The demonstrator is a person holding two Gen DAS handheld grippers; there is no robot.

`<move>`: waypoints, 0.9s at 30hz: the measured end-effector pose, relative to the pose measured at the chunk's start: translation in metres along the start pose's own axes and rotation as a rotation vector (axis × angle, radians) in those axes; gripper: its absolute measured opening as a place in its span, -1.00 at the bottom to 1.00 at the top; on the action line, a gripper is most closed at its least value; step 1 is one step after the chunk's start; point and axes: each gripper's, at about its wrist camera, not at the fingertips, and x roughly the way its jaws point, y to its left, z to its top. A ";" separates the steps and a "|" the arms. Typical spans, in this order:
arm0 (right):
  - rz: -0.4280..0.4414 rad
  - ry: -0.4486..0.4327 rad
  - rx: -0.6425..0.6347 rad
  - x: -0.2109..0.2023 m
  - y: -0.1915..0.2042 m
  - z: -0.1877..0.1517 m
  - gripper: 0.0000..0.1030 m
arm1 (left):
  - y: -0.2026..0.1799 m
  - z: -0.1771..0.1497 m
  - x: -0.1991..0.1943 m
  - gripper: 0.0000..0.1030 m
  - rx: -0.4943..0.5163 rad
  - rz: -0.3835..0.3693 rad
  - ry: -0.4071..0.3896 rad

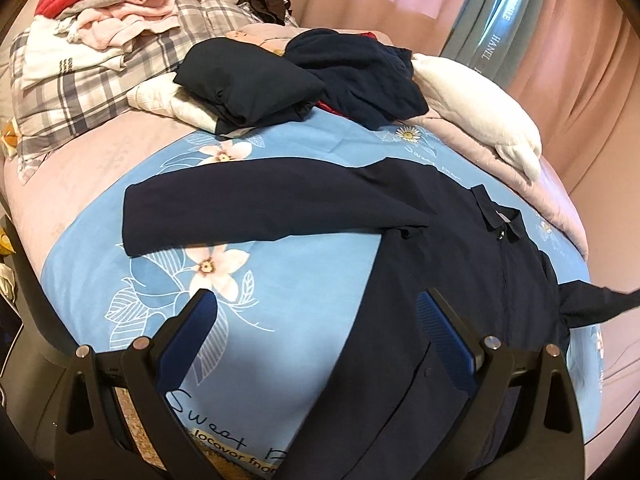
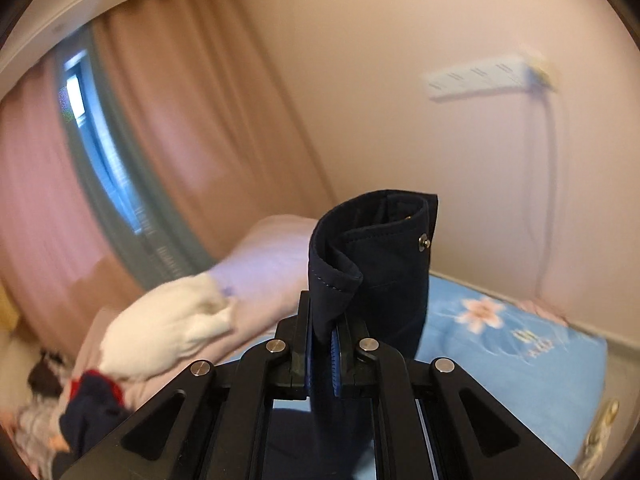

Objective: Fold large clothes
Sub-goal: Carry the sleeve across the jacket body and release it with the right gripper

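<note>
A dark navy jacket (image 1: pixel 452 264) lies spread on the blue floral sheet (image 1: pixel 288 288), collar toward the far right, its left sleeve (image 1: pixel 256 208) stretched out flat to the left. My left gripper (image 1: pixel 316 320) is open and empty, hovering above the jacket's lower left edge. My right gripper (image 2: pixel 334 340) is shut on the jacket's right sleeve cuff (image 2: pixel 372 252), holding it lifted above the bed; the cuff stands up with a metal snap showing. In the left wrist view that sleeve (image 1: pixel 600 300) is pulled out to the right.
Folded dark clothes (image 1: pixel 248 80) and a crumpled navy garment (image 1: pixel 360 76) lie at the far side. A white pillow (image 1: pixel 480 108), a plaid pillow (image 1: pixel 80 92) and a pile of pink, white and red clothes (image 1: pixel 112 8) lie behind. Curtains (image 2: pixel 120 160) and a wall are on the right.
</note>
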 end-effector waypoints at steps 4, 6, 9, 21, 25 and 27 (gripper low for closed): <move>0.074 -0.011 -0.129 -0.006 0.065 -0.009 -0.84 | 0.014 0.001 -0.003 0.94 -0.020 -0.001 -0.006; 0.114 0.004 -0.183 -0.007 0.094 -0.019 -0.84 | 0.020 0.002 -0.004 0.94 -0.028 0.002 -0.013; 0.185 0.027 -0.243 -0.007 0.129 -0.037 -0.84 | 0.028 0.002 -0.006 0.94 -0.036 0.008 -0.020; 0.388 0.191 -0.407 0.005 0.231 -0.123 -0.84 | 0.065 0.001 -0.014 0.94 -0.074 0.043 -0.049; 0.425 0.276 -0.459 0.015 0.256 -0.158 -0.84 | 0.067 0.000 -0.016 0.94 -0.072 0.045 -0.050; 0.442 0.310 -0.484 0.013 0.267 -0.177 -0.84 | 0.067 0.000 -0.016 0.94 -0.073 0.042 -0.051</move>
